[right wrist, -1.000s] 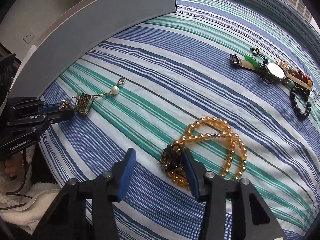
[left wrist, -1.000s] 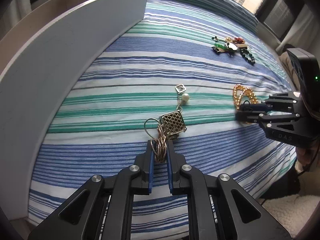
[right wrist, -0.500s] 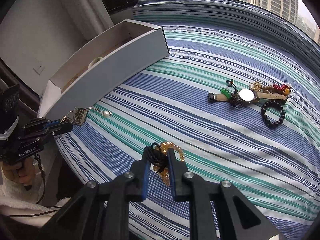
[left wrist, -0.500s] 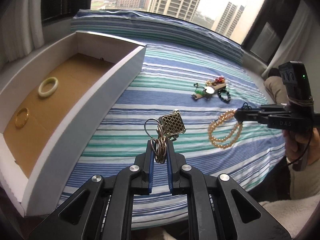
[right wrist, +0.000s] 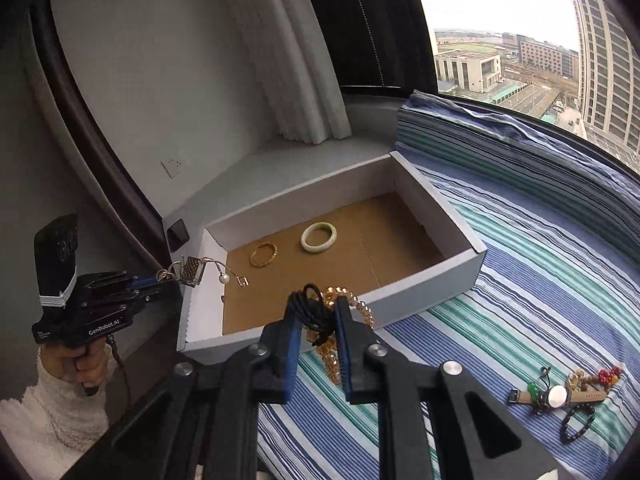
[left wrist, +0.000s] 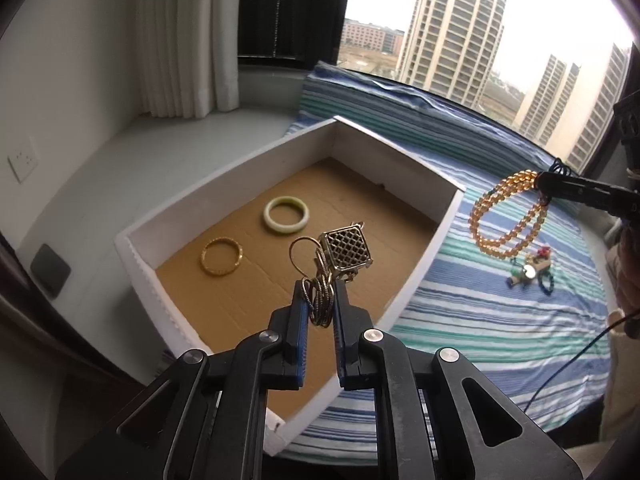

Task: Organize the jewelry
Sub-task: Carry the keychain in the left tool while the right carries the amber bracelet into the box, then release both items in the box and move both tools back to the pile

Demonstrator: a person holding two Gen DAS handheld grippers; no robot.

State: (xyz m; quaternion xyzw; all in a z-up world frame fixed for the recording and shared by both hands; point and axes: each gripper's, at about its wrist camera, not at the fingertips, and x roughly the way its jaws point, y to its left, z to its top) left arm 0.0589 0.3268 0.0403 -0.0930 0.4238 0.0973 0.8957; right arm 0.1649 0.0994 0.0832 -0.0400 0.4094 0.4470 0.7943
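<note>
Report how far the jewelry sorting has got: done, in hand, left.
Done: a gold bangle and a pale jade bangle lie in the white box. In hand: the left gripper is shut on a chain with a lattice pendant; the right gripper is shut on amber beads. Left: the watch and bracelet cluster on the striped bedspread.

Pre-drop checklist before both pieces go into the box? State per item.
1. Left gripper shut on the chain necklace, cage pendant hanging free: ok.
2. Right gripper shut on the amber bead strand at its black cord: ok.
3. Box open: ok.
4. Free cardboard floor beside the gold bangle and jade bangle: ok.
5. Amber strand over the box: not ok, hangs above the striped cover.
6. Chain tangle-free: cannot tell.
</note>
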